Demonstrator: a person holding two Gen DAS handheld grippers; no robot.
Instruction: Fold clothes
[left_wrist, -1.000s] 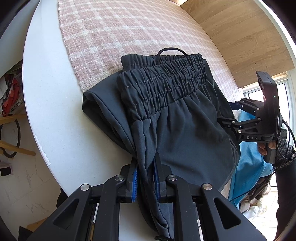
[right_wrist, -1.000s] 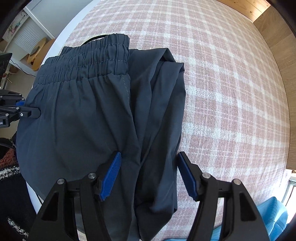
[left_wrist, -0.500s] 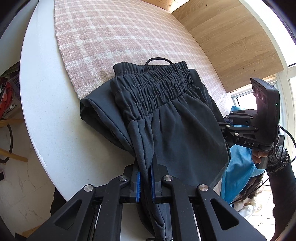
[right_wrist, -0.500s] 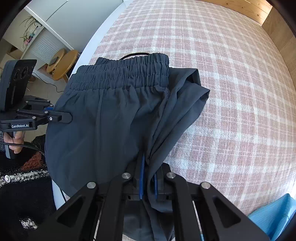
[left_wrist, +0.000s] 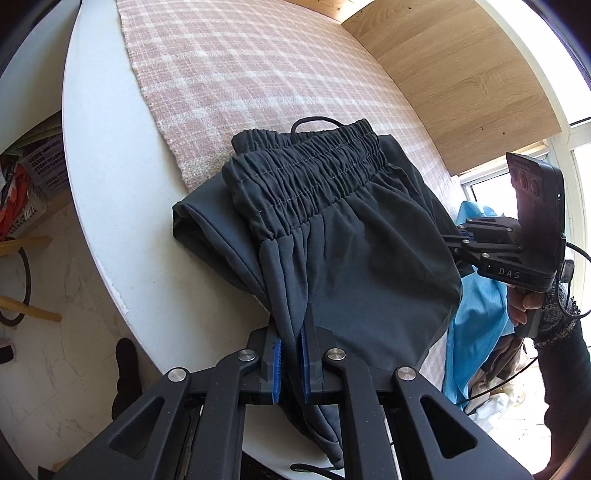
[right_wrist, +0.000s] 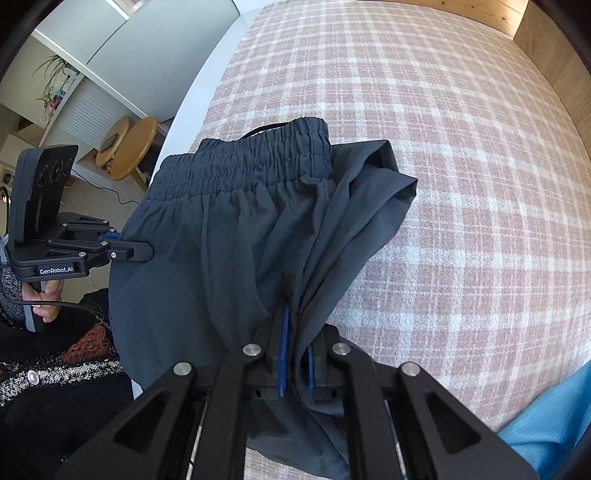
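Dark grey shorts (left_wrist: 351, 258) with a gathered elastic waistband (left_wrist: 306, 181) lie partly on a pink checked cloth (left_wrist: 258, 74). My left gripper (left_wrist: 291, 343) is shut on a bunched side edge of the shorts near the table rim. In the right wrist view the same shorts (right_wrist: 207, 258) spread left, and my right gripper (right_wrist: 295, 332) is shut on the folded edge opposite. Each gripper shows in the other's view: the right one (left_wrist: 456, 240) at the shorts' far side, the left one (right_wrist: 147, 253) at their left edge. The fabric hangs taut between them.
The white round table (left_wrist: 122, 206) curves away at the left, with floor and a laundry basket (left_wrist: 33, 177) beyond. A blue garment (left_wrist: 476, 295) hangs past the table edge and shows again (right_wrist: 546, 417) at bottom right. A wooden stool (right_wrist: 125, 147) stands beyond the table.
My right gripper went from open around the shorts' edge to shut on it. The left gripper's jaws tightened on the fabric. Both have drawn back, lifting the near part of the shorts.
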